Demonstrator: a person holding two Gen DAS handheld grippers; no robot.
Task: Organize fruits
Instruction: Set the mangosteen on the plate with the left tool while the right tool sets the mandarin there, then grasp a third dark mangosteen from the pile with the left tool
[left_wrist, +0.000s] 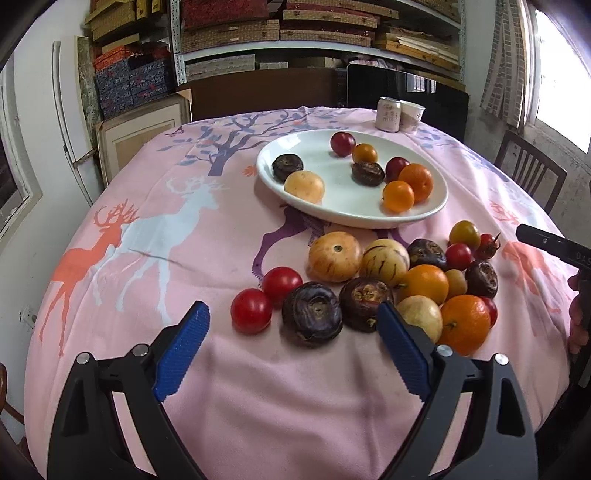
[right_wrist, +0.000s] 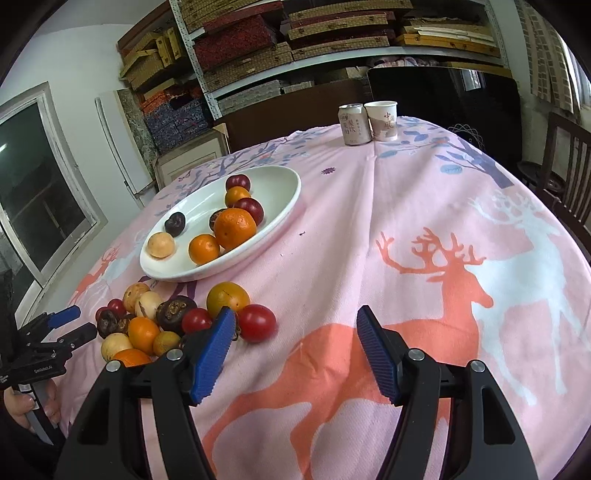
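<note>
In the left wrist view the left gripper (left_wrist: 291, 328) hangs over the pink deer-print tablecloth (left_wrist: 147, 266) with its blue-padded jaws spread wide and nothing pressed between them. A dark wrinkled fruit (left_wrist: 312, 314) and a red tomato (left_wrist: 251, 310) lie on the cloth in the gap just ahead of the pads, apart from both. The right-hand pad crosses in front of a second dark fruit (left_wrist: 364, 301) and a pale round fruit (left_wrist: 421, 314); whether it touches them cannot be told.

In the right wrist view the right gripper (right_wrist: 295, 332) also stands parted, less wide, with only bare cloth between its pads. Its left-hand pad overlaps the near edge of the loose pile, just in front of a red tomato (right_wrist: 256, 322) and a yellow-orange fruit (right_wrist: 228, 297); contact cannot be told.

Beyond both grippers the pile of fruit (left_wrist: 406, 273) sits on the cloth, oranges, tomatoes, striped yellow fruits and dark ones touching each other. Farther on, the white oval plate (left_wrist: 306, 146) holds eight fruits. At the far edge a can (left_wrist: 388, 113) and a paper cup (left_wrist: 412, 116) stand side by side
</note>
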